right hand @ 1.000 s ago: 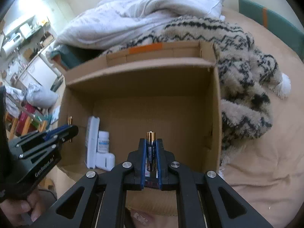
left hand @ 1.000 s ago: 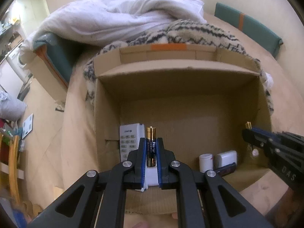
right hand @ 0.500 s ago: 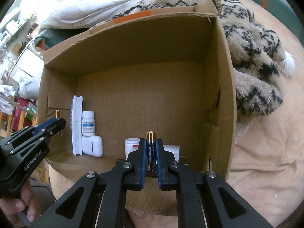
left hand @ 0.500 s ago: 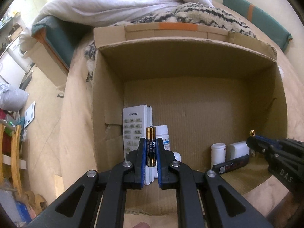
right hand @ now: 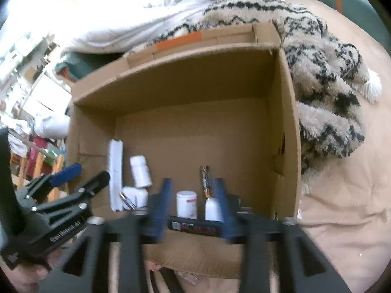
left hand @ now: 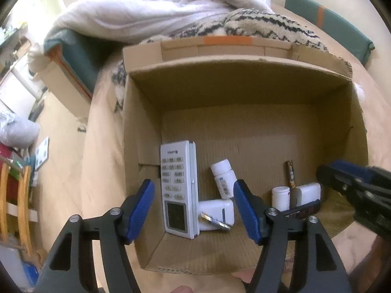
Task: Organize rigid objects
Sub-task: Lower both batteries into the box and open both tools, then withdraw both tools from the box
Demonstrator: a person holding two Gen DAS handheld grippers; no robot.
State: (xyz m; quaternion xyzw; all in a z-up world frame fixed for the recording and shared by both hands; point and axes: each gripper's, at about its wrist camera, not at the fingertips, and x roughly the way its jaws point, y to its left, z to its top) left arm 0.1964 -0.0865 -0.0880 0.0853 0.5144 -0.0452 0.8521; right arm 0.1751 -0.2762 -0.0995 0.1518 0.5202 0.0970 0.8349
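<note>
Opening over the brown cardboard box (left hand: 136, 127): left gripper (left hand: 193, 210), jaws spreading, gripping nothing, gold-and-black battery (left hand: 213, 220) lying loose below on a white case. Opening likewise: right gripper (right hand: 193, 205), jaws parting, blurred, second gold-and-black battery (right hand: 204, 179) lying free between and beyond them.

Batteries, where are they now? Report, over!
Both hand-held grippers, left and right, opening, nothing between the jaws. One battery by the remote, other battery further right, both in the box. Nothing in the way.
</note>
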